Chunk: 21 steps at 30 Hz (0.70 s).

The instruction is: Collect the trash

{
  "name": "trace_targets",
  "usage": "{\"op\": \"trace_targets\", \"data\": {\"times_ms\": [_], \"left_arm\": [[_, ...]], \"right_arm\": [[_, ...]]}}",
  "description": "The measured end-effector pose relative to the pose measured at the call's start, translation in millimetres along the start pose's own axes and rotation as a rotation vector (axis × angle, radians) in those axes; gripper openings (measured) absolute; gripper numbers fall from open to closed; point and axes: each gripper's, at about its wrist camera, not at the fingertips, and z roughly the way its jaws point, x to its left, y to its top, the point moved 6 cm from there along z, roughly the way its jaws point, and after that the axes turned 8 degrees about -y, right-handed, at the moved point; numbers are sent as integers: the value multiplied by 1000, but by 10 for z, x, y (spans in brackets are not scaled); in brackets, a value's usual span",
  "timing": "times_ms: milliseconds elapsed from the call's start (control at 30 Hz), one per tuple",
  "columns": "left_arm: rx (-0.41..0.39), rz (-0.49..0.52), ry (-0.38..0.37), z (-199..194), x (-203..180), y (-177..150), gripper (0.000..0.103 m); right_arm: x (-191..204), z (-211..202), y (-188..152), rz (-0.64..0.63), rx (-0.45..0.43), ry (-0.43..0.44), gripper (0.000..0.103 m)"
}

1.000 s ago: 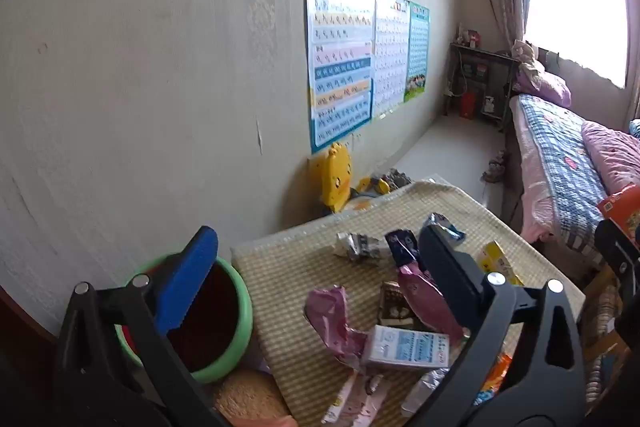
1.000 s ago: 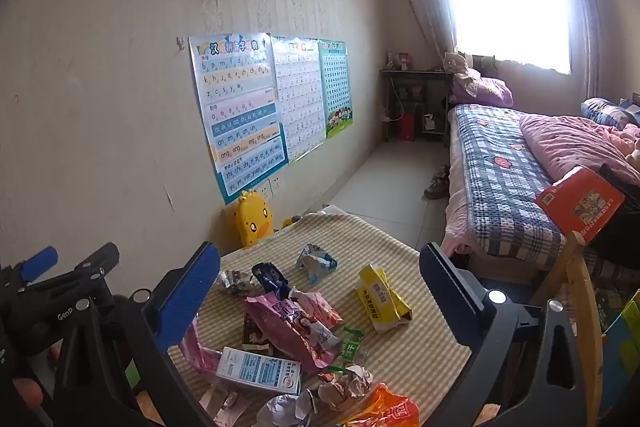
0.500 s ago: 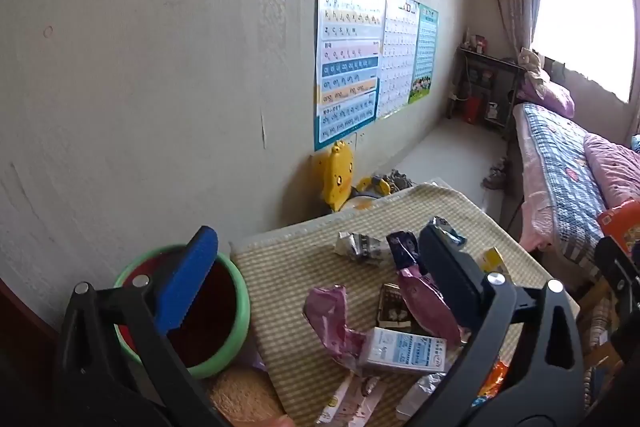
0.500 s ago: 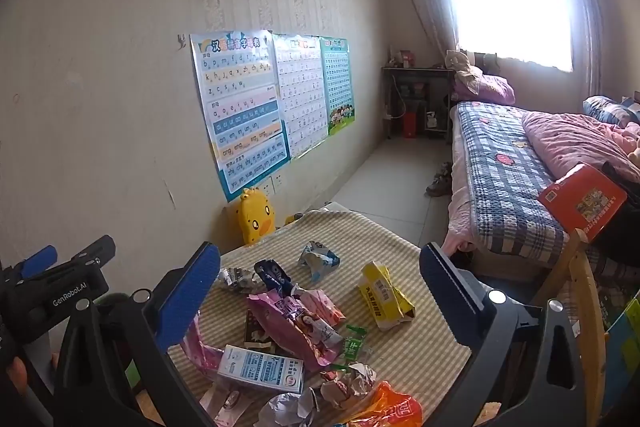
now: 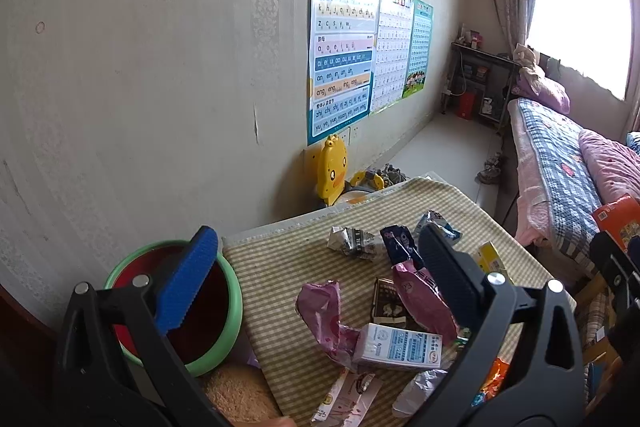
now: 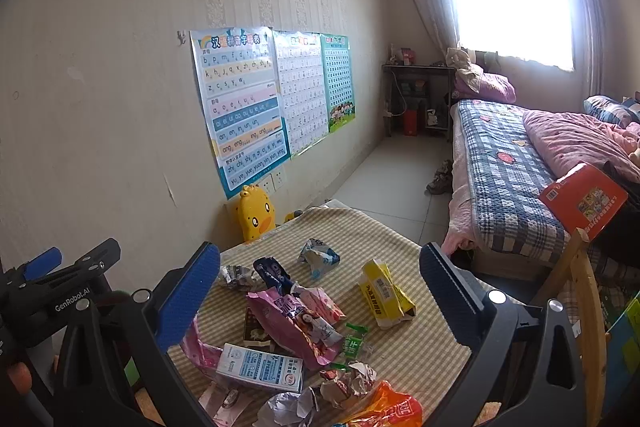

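A small table with a checked cloth (image 5: 280, 263) (image 6: 372, 235) holds several pieces of trash: a white and blue carton (image 5: 398, 347) (image 6: 260, 367), pink wrappers (image 5: 328, 319) (image 6: 296, 323), a yellow box (image 6: 384, 291), a dark blue wrapper (image 5: 396, 241) (image 6: 272, 273), crumpled foil (image 5: 352, 243) and an orange bag (image 6: 388, 407). A green-rimmed red bin (image 5: 176, 307) stands left of the table. My left gripper (image 5: 316, 279) is open and empty above the table's left part. My right gripper (image 6: 320, 291) is open and empty above the trash.
A wall with posters (image 6: 248, 103) runs along the left. A yellow duck toy (image 6: 256, 213) stands behind the table. A bed (image 6: 512, 171) with an orange box (image 6: 580, 199) is at the right. A wooden chair (image 6: 584, 291) is beside the table.
Both views have shifted slightly; the table and trash sit a little nearer in both views. Both grippers stay open and empty.
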Motion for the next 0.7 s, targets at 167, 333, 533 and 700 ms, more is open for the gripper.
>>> {"op": "trace_targets", "data": {"times_ms": [167,333,533,700], "left_arm": [[2,-2,0,3,14,-8,99],[8,-3,3,29,23,-31,99],[18,2,9,58,8,-54,99],[21,7,15,63,-1,-68,99]], "right_arm": [[1,3,5,1,4,-1,95],[7,16,-36,-14,11,-7,95],[-11,23,-35,-15,11,-8,96],[-34,6,-31,-10,16,-8,96]]}}
